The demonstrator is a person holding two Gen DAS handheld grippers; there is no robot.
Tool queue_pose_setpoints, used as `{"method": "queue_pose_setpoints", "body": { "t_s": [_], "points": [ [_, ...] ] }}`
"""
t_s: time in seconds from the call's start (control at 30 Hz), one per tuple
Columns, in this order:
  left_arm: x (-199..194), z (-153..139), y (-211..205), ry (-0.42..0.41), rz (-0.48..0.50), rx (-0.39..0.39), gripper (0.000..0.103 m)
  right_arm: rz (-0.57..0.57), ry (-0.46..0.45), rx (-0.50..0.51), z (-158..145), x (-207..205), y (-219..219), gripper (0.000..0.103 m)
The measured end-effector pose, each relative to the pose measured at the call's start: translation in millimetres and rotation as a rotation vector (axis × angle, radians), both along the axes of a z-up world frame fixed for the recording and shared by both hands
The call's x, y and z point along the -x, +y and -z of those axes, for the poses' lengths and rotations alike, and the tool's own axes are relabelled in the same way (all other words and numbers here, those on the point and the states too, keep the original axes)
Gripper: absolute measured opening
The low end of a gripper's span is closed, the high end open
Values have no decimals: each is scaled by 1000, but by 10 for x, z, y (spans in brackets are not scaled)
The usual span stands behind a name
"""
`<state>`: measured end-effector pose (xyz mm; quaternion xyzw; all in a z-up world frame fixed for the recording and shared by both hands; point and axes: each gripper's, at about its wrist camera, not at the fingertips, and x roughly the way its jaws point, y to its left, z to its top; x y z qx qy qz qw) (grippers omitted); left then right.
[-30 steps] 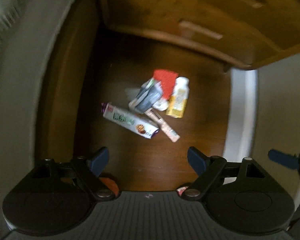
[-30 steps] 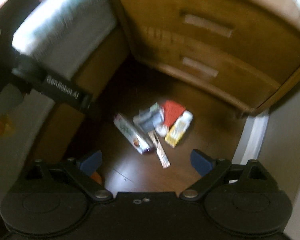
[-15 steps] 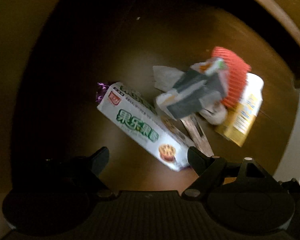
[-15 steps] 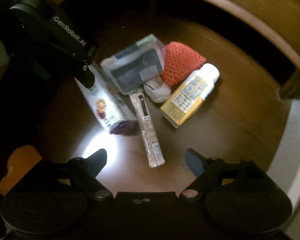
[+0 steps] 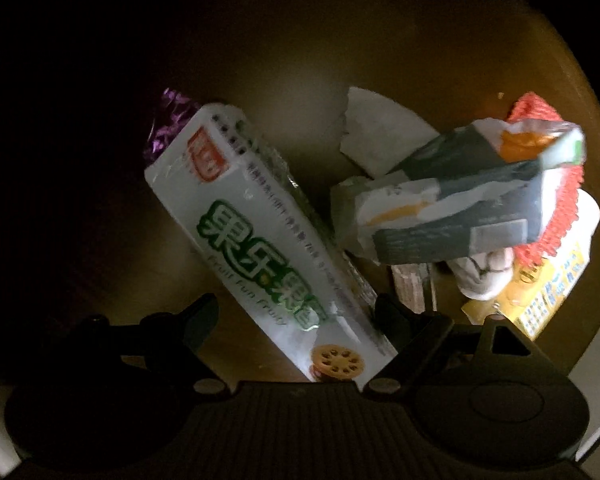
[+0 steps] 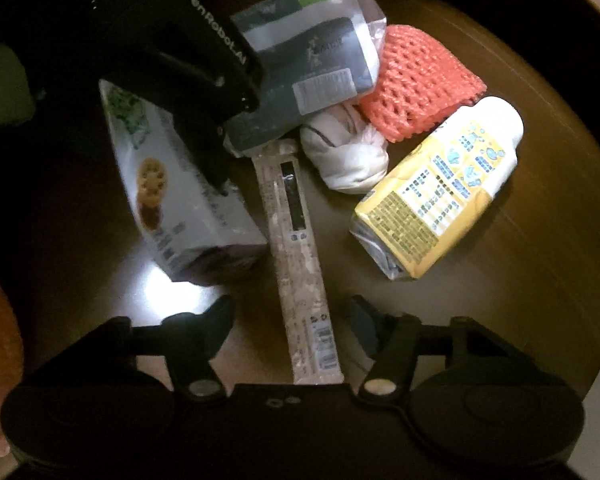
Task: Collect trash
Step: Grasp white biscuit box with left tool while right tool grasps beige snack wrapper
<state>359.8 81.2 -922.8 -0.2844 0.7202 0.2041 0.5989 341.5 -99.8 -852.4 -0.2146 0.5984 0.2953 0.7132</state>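
Left gripper [image 5: 296, 312]: its fingers are being held wide apart, nothing clamped, so that the box end is being straddled, not squeezed.
Biscuit box [image 5: 260, 252]: it is being framed between the left fingers, its near end between the tips, its purple-foil end lying beyond them; contact cannot be judged in the dim light.
Grey pouch [image 5: 452, 208]: it is lying beyond the left gripper's right finger, propped over other litter, so it is probably being left for later.
Right gripper [image 6: 292, 318]: its fingers are spread and empty, being lined up either side of the stick's near end.
Stick sachet [image 6: 300, 280]: it is lying lengthwise between the right fingers, running away from them toward the pile.
Tissue wad [image 6: 346, 160]: beyond the right finger, past the sachet's far end.
Red foam net [image 6: 416, 84]: farther out, resting against the wad.
Yellow bottle [image 6: 440, 188]: lying on its side, out past the right finger.
Floor [image 6: 500, 300]: all the trash is being carried by it, none collected yet.
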Motion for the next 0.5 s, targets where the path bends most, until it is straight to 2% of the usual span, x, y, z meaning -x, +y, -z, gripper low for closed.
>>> {"method": "queue_pose_setpoints", "body": {
  "t_s": [0.1,0.23,0.3,0.33,0.37,0.5],
  "points": [
    [19,41,-12,4,1,-11,86,4,-27,1,29,-27,20,55],
    [68,98,10,13,-15,1,85,-41,-84,19,29,7,113,43],
    [92,107,30,12,-22,8,72,-51,-89,13,12,26,139,34],
    [110,113,35,16,-25,17,59,-54,-90,12,-2,49,146,26],
    [129,117,38,20,-32,25,52,-57,-93,14,-7,66,163,25],
    [262,59,64,14,-35,5,47,-27,-93,17,-3,127,226,21]
  ]
}}
